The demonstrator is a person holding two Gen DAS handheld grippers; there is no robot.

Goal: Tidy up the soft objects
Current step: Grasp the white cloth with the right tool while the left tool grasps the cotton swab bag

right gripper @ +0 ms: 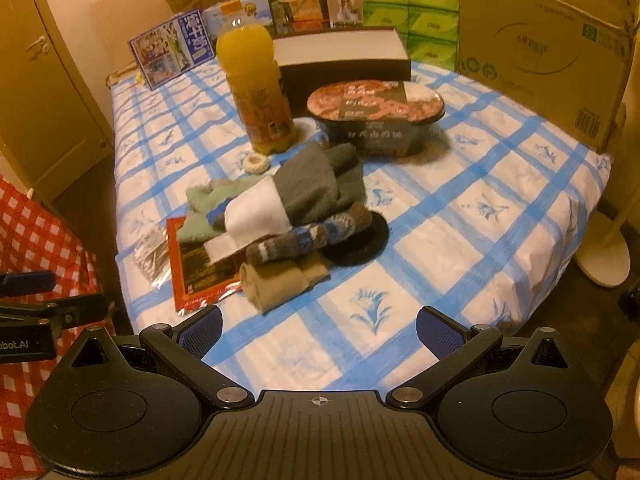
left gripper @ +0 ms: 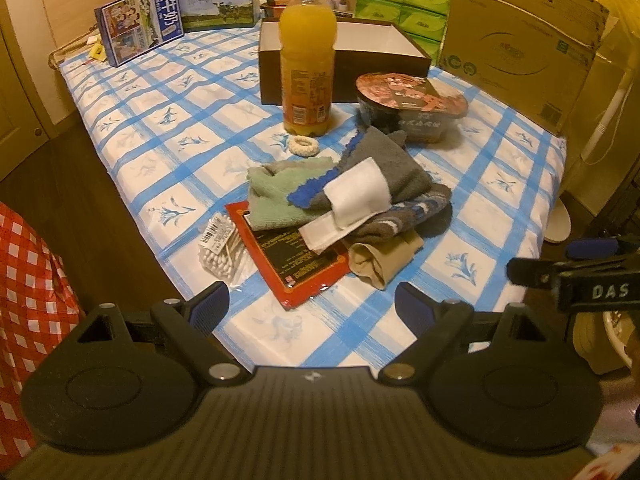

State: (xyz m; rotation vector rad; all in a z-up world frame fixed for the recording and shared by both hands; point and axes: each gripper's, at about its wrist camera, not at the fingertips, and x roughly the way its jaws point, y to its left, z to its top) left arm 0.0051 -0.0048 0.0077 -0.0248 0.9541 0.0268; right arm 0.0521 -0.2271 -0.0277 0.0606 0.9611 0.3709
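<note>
Nothing looks sorted yet: the heap of socks and cloths (left gripper: 352, 196) lies untouched mid-table (left gripper: 132, 152), the empty dark box (left gripper: 344, 56) behind it, while left tongs (left gripper: 312, 304) and right tongs (right gripper: 320, 330) hover spread, holding nothing.

From my left hand-held gripper's camera, I read "DAS" in white letters on my right hand-held gripper (left gripper: 592, 276). From the right one's camera, my left hand-held gripper (right gripper: 28, 320) shows "obot.AI". The blue milk carton (left gripper: 140, 22) carries large Chinese characters, 纯牛奶.
</note>
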